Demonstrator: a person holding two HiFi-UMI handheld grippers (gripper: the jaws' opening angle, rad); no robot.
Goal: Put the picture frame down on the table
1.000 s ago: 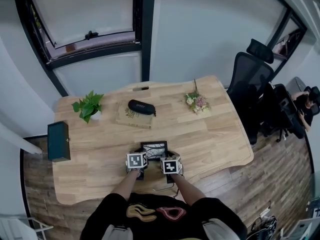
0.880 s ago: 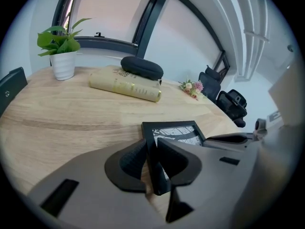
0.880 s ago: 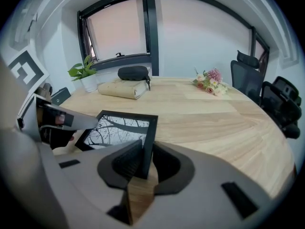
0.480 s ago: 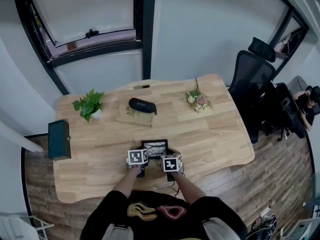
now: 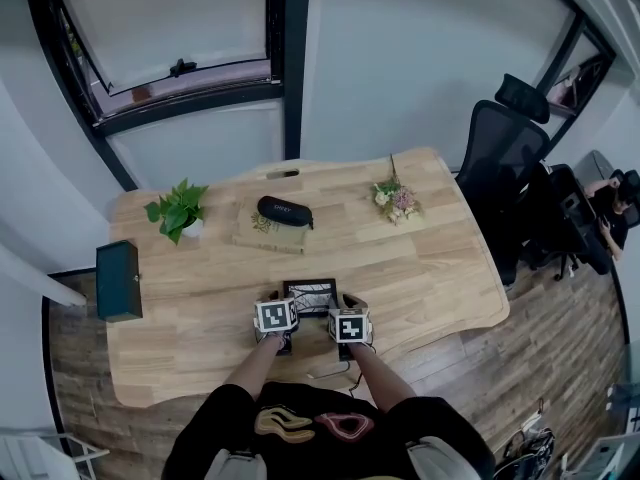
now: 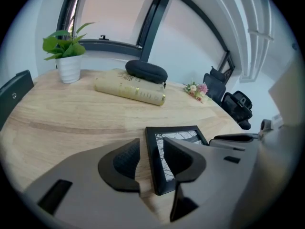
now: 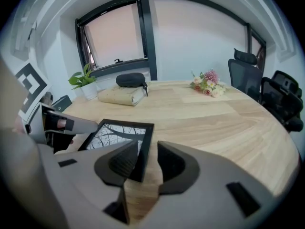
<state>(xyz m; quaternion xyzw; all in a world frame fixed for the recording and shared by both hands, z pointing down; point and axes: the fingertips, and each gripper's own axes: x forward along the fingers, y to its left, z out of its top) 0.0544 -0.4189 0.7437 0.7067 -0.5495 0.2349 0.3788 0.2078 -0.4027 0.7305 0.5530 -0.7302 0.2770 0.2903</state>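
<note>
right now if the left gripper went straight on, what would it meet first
Probably the picture frame, flat on the table between the jaws of the left gripper, which have just been opening.

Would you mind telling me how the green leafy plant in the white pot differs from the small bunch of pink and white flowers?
The green leafy plant stands upright in a white pot; the small bunch of pink and white flowers lies loose on the wood, without a pot. The plant is all green leaves; the bunch shows pale blossoms. Both rest near the far edge of the light wooden table.
</note>
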